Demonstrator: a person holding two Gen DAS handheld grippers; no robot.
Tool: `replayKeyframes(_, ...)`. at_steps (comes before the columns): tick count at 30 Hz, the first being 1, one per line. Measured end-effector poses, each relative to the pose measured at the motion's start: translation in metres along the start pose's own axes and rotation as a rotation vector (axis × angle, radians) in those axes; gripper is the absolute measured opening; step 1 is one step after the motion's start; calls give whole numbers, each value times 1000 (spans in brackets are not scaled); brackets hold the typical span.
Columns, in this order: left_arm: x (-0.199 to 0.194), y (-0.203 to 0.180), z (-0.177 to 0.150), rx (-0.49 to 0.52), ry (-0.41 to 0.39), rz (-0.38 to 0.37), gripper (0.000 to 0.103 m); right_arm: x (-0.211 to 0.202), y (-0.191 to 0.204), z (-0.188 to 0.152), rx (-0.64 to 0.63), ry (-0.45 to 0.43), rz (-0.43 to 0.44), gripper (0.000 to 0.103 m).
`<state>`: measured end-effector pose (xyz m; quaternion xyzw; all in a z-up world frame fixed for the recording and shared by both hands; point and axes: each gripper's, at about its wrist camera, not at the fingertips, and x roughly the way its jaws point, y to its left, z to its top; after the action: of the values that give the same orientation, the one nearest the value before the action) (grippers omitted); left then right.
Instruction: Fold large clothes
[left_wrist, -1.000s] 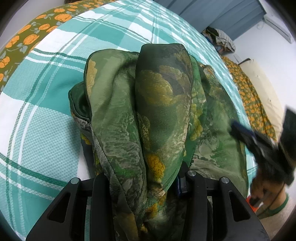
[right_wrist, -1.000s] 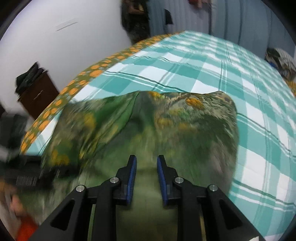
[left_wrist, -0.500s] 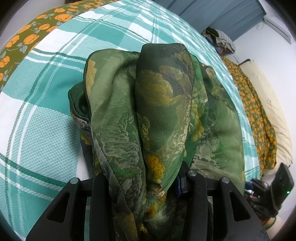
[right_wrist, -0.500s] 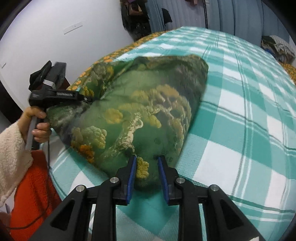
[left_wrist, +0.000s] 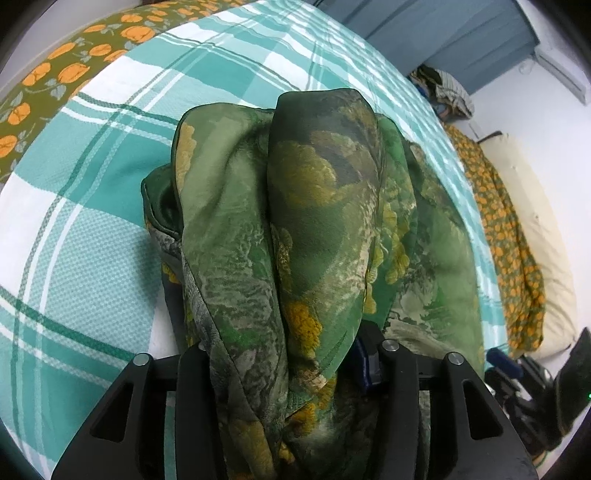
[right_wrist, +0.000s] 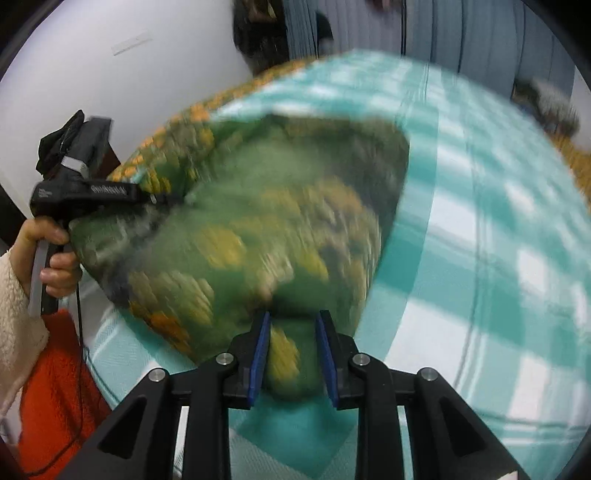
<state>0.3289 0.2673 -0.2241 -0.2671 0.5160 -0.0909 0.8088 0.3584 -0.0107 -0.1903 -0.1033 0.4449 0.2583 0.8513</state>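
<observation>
You are mid-fold: the green floral garment (left_wrist: 317, 236) lies bunched on the bed (left_wrist: 92, 229), one end draped through your left gripper (left_wrist: 295, 369), whose jaws have just been widening with cloth between them. Your right gripper (right_wrist: 293, 354), jaws narrow, pinches the corner at six o'clock. Next, draw that corner clear, lay it flat, then let go.
</observation>
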Motion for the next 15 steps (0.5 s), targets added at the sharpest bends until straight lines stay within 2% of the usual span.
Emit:
replayKeyframes(2,-4,-3,0,4,-1,11,54,-4,17,16,-12,-50,74,27)
replayKeyframes(6,-26,-5,0,-13,4,-20,58,27,62,35,-103,-22,146,27)
replayKeyframes(9,-62,12,-3,-32,-69,-27,72,59,80,34,-113,47,152,28)
replayKeyframes(10,-71,23,-5,-47,-100,-22,80,68,82,33,-109,60,143,28)
replayKeyframes(12,-78,50,-8,-119,-123,-22,86,74,82,31,-96,61,142,28)
replayKeyframes(15,-68,89,-15,-259,-102,-122,86,73,81,30,-91,47,141,28)
